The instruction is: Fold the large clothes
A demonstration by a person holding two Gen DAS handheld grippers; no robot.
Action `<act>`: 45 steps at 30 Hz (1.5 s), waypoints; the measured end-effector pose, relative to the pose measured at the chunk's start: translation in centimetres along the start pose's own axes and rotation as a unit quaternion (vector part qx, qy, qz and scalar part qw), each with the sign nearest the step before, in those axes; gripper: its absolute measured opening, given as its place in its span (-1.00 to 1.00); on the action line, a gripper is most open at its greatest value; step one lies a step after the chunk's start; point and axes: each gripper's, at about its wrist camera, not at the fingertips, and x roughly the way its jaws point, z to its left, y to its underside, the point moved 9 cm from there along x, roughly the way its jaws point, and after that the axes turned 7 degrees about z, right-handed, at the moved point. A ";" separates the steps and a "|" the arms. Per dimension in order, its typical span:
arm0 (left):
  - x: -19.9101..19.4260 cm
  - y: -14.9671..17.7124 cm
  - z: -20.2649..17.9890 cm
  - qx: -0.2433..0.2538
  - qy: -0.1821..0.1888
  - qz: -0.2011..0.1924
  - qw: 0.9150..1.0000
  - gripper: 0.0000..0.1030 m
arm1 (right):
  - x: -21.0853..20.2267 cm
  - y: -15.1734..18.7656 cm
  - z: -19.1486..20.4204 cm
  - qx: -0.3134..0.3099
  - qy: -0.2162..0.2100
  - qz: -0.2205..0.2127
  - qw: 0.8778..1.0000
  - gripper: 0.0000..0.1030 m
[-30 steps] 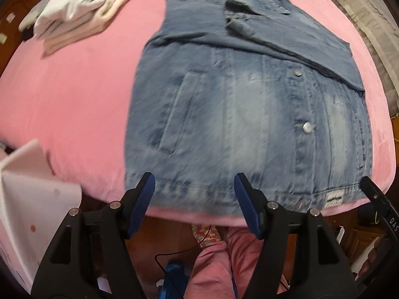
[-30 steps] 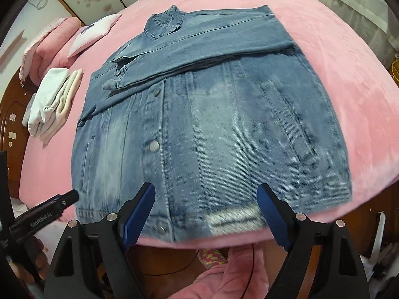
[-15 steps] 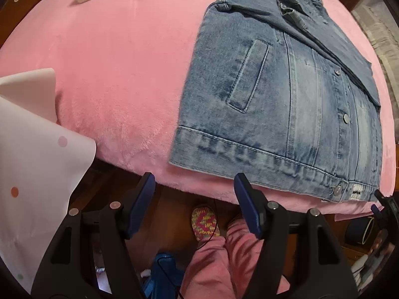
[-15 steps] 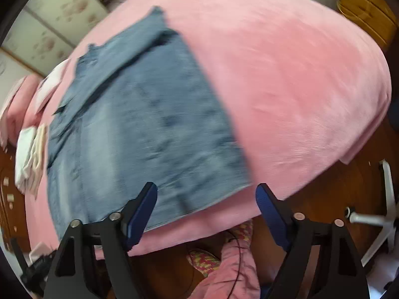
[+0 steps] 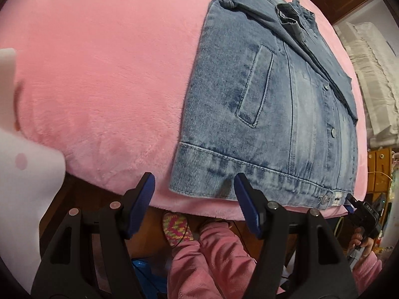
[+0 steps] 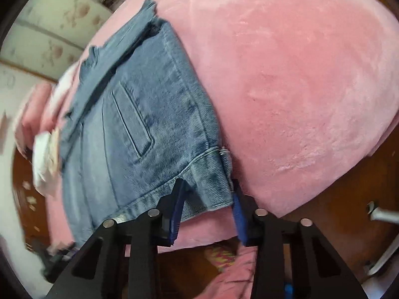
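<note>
The jacket (image 6: 149,134) hem's near corners are being taken, right gripper (image 6: 207,209) jaws just closing on it, left gripper (image 5: 194,199) jaws wide; lifting follows.

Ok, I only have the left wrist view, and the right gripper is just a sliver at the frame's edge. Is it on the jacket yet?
Observer: Yes. In the right wrist view the right gripper sits at the hem corner of the denim jacket. Its jaws have just been closing, and the denim is bunched between them.
Operator: Anything lying near the jacket that I can't see?
Observer: A white bundle lies on the pink blanket beside the jacket's opposite edge. It is too blurred to make out more.
</note>
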 end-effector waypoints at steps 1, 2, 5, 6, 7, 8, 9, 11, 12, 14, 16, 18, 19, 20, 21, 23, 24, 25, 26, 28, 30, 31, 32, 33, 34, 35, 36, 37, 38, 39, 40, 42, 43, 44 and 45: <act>0.2 -0.2 0.2 -0.001 0.002 0.001 1.000 0.22 | -0.2 0.0 -0.1 -0.001 0.000 0.002 1.000 -0.36; 0.5 -0.4 0.3 -0.001 0.004 0.003 1.000 0.22 | -0.3 0.0 -0.1 -0.005 0.003 0.003 1.000 -0.36; 1.6 -1.5 0.6 -0.016 0.044 0.017 0.999 0.29 | -0.3 -0.2 0.0 -0.008 0.016 0.012 1.000 -0.36; 1.9 -1.7 0.6 -0.023 0.058 0.024 0.998 0.38 | -0.2 -0.4 0.0 -0.004 0.018 0.018 1.000 -0.35; 2.4 -2.1 0.7 -0.032 0.074 0.034 0.996 0.42 | 0.0 -0.5 0.0 0.000 0.017 0.022 1.000 -0.33; 2.8 -2.4 0.8 -0.037 0.085 0.042 0.995 0.44 | 0.1 -0.7 0.1 0.004 0.014 0.026 1.000 -0.29; 3.1 -2.6 0.9 -0.045 0.094 0.049 0.993 0.48 | 0.5 -0.7 0.2 0.010 0.012 0.026 1.000 -0.23; 3.7 -3.0 1.0 -0.054 0.103 0.063 0.991 0.50 | 0.9 -1.2 0.5 0.027 0.003 0.020 0.999 -0.14; 3.8 -3.1 0.9 -0.056 0.103 0.068 0.991 0.50 | 1.1 -1.7 0.6 0.037 -0.001 0.016 0.999 -0.10; 3.8 -3.0 0.7 -0.056 0.101 0.072 0.991 0.48 | 1.4 -2.3 0.4 0.055 -0.001 0.021 0.998 -0.07; 3.5 -2.6 0.0 -0.048 0.123 0.078 0.988 0.22 | 1.9 -2.6 0.4 0.062 0.002 0.030 0.998 -0.03; 3.4 -2.0 -1.0 -0.051 0.151 0.086 0.983 -0.11 | 2.0 -2.7 0.5 0.062 0.006 0.037 0.997 -0.04; 3.2 -1.6 -1.5 -0.050 0.156 0.086 0.983 -0.23 | 1.9 -2.8 0.5 0.063 0.006 0.039 0.997 -0.06; 3.1 -1.4 -1.9 -0.047 0.156 0.078 0.983 -0.31 | 1.7 -2.7 0.7 0.065 0.009 0.040 0.997 -0.15; 2.9 -1.5 -2.3 -0.048 0.158 0.072 0.984 -0.47 | 1.6 -2.6 0.7 0.069 0.012 0.039 0.997 -0.22; 2.3 -1.9 -3.2 -0.059 0.168 0.055 0.982 -0.63 | 0.9 -2.4 0.7 0.080 0.010 0.038 0.996 -0.31; 1.9 -2.1 -3.6 -0.064 0.172 0.045 0.982 -0.66 | 0.6 -2.2 0.9 0.085 0.009 0.036 0.996 -0.36; 1.4 -2.3 -4.0 -0.068 0.176 0.035 0.981 -0.78 | 0.1 -2.1 1.2 0.089 0.007 0.033 0.995 -0.39; 0.8 -2.6 -4.5 -0.073 0.182 0.021 0.980 -0.80 | -0.6 -2.1 1.7 0.088 0.002 0.026 0.996 -0.48; -0.5 -3.1 -5.5 -0.088 0.205 0.003 0.975 -0.80 | -1.9 -2.1 2.8 0.085 -0.010 0.021 0.996 -0.56; -1.4 -3.5 -6.5 -0.111 0.229 0.003 0.967 -0.80 | -3.0 -2.2 4.4 0.075 -0.019 0.019 0.997 -0.59; -1.6 -3.7 -6.8 -0.126 0.233 0.002 0.964 -0.80 | -3.5 -2.3 5.4 0.068 -0.024 0.018 0.997 -0.60; -1.9 -4.0 -7.1 -0.140 0.234 -0.002 0.962 -0.80 | -4.0 -2.5 6.2 0.065 -0.031 0.017 0.997 -0.61; -2.3 -4.3 -7.3 -0.151 0.232 -0.008 0.961 -0.81 | -4.5 -2.7 7.4 0.064 -0.044 0.015 0.997 -0.62; -2.6 -4.7 -7.5 -0.158 0.231 -0.012 0.960 -0.83 | -5.0 -3.0 8.5 0.066 -0.057 0.014 0.996 -0.62; -3.3 -5.1 -7.8 -0.162 0.231 -0.018 0.959 -0.83 | -5.4 -3.3 9.6 0.069 -0.072 0.013 0.995 -0.63; -3.9 -5.5 -8.1 -0.160 0.231 -0.025 0.959 -0.84 | -5.9 -3.8 10.8 0.071 -0.091 0.011 0.993 -0.63; -4.8 -6.1 -8.9 -0.157 0.233 -0.034 0.959 -0.84 | -6.4 -4.2 11.9 0.071 -0.105 0.010 0.992 -0.64; -5.7 -6.5 -9.1 -0.153 0.239 -0.042 0.958 -0.84 | -7.0 -4.9 13.4 0.065 -0.123 0.007 0.990 -0.64; -7.2 -7.2 -9.3 -0.152 0.251 -0.055 0.954 -0.84 | -7.7 -5.5 14.9 0.058 -0.138 0.004 0.989 -0.64; -8.7 -8.1 -10.1 -0.153 0.265 -0.070 0.950 -0.84 | -8.5 -6.4 16.4 0.047 -0.156 -0.003 0.987 -0.64; -11.6 -9.9 -11.5 -0.153 0.282 -0.099 0.942 -0.84 | -10.1 -8.1 18.9 0.028 -0.176 -0.012 0.984 -0.66; -12.8 -10.7 -12.0 -0.154 0.284 -0.113 0.940 -0.85 | -11.0 -9.3 20.2 0.020 -0.188 -0.017 0.982 -0.66; -14.4 -12.2 -12.9 -0.157 0.289 -0.130 0.935 -0.85 | -12.0 -10.5 21.4 0.013 -0.198 -0.024 0.980 -0.67; -15.4 -13.3 -13.3 -0.166 0.295 -0.141 0.931 -0.85 | -12.8 -11.7 22.3 0.008 -0.207 -0.030 0.978 -0.68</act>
